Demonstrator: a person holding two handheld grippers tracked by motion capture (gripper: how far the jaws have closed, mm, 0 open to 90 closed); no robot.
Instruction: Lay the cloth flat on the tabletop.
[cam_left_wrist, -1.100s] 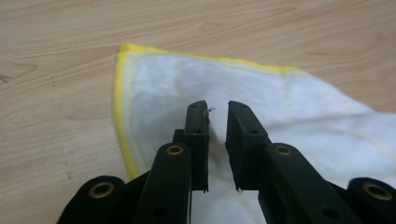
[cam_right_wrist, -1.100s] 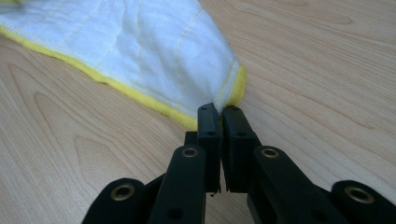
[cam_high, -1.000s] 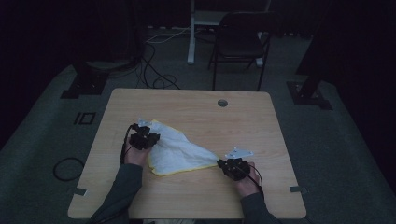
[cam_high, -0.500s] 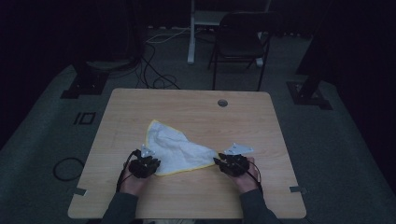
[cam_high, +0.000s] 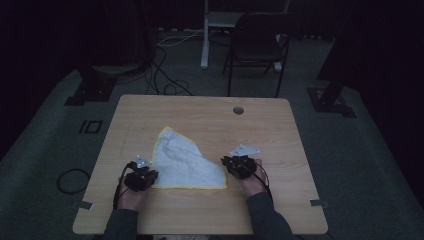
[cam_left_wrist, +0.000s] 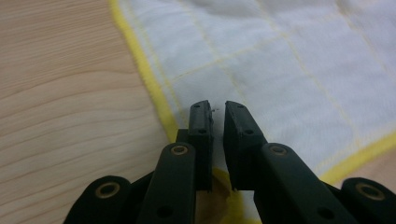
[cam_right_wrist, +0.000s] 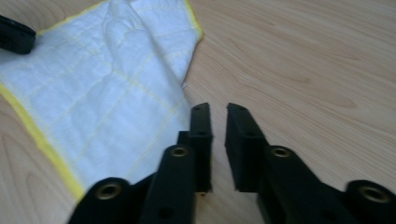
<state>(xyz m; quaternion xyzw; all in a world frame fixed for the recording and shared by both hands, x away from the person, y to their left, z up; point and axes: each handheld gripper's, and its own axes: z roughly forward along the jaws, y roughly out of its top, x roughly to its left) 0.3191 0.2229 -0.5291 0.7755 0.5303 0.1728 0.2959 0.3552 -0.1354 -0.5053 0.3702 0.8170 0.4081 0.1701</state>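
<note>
**Cloth laid down, both grippers off it**

The white quilted cloth with yellow edging (cam_high: 185, 162) lies flat on the near half of the light wooden table (cam_high: 200, 110). It forms a rough triangle with its long edge toward the person, and looks folded once. The surface is smooth apart from a faint crease.

Judgement: this fold is done, and any further fold is left.

The left gripper (cam_left_wrist: 218, 109) sits over the near-left corner. Its jaws have just been closing to a narrow slit, with nothing between them. The right gripper (cam_right_wrist: 218, 112) is just beside the near-right corner. Its jaws have also just been closing to a narrow gap, and it is empty.

The cloth (cam_high: 186, 162) lies on the table (cam_high: 210, 117) (near edge), between left gripper (cam_high: 141, 178) and right gripper (cam_high: 240, 165).
</note>
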